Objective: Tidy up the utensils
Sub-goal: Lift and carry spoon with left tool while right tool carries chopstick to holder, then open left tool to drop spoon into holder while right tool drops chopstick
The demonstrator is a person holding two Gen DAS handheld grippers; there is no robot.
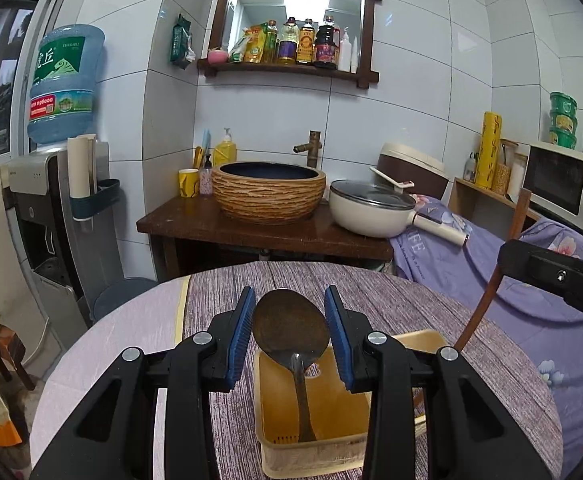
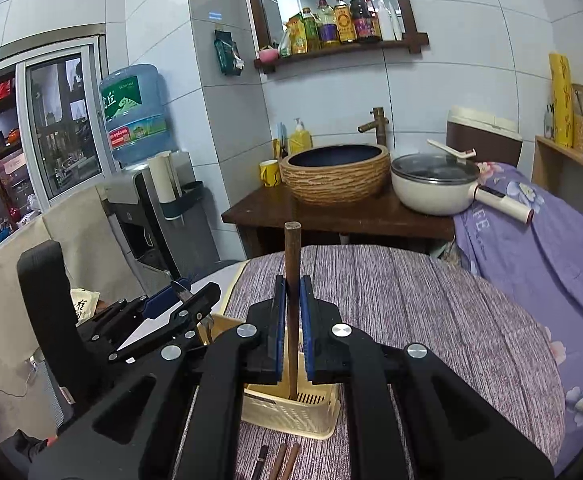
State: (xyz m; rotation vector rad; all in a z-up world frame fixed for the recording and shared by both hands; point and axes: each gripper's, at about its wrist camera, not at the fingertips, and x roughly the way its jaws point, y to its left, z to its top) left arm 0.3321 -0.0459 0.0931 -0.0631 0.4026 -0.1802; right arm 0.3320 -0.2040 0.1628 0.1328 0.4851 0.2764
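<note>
Left gripper (image 1: 290, 320) clamped on a spoon (image 1: 290, 330), bowl up between the fingers, handle end down inside the yellow basket (image 1: 315, 454) on the counter (image 1: 431, 312). Right gripper (image 2: 292, 320) shut on a brown stick (image 2: 292, 256), upright, lower end in the basket.

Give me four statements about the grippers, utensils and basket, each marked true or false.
1. The left gripper holds a dark spoon by its bowl. True.
2. The right gripper is open and empty. False: it is shut on a brown stick.
3. Both utensils hang over the yellow basket. True.
4. The basket sits in the sink. False: it sits on the round table.
</note>
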